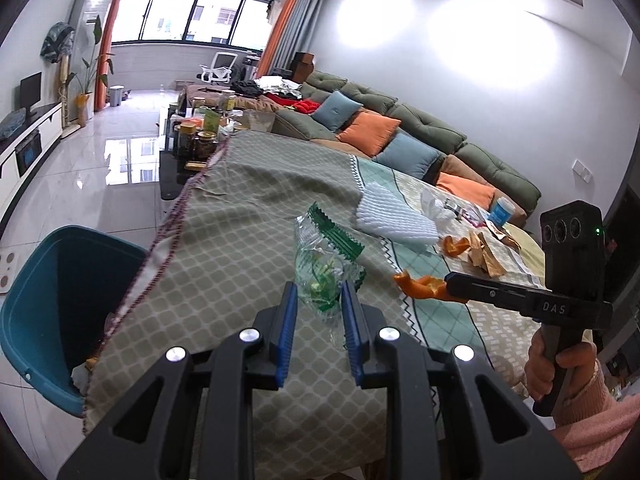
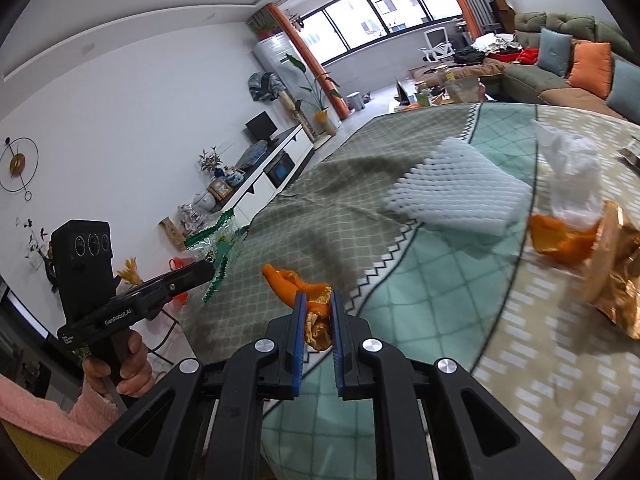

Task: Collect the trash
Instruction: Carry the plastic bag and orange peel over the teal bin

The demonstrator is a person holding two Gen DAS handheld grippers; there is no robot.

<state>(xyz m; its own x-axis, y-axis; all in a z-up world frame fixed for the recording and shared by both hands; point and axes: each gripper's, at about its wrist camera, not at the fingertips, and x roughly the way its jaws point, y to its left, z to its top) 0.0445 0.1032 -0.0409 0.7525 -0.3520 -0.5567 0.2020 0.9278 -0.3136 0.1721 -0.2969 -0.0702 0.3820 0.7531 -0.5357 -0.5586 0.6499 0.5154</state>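
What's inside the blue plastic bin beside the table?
In the blue plastic bin, only a scrap of white and orange trash shows at the edge; the checked tablecloth hanging over it covers the rest.

Both wrist cams sit close above the cloth-covered table [image 1: 256,208], angled down, facing the far window [image 1: 192,14]. Each sees the other's gripper; both share the white foam net [image 2: 460,196].

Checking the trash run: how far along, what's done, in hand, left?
Done: some scraps already lie in the blue bin beside the table. In hand: the left hand-held gripper clamps a clear green-edged wrapper; the right hand-held gripper clamps an orange peel. Left on the tablecloth: white foam net, crumpled tissue, second peel, gold wrapper.
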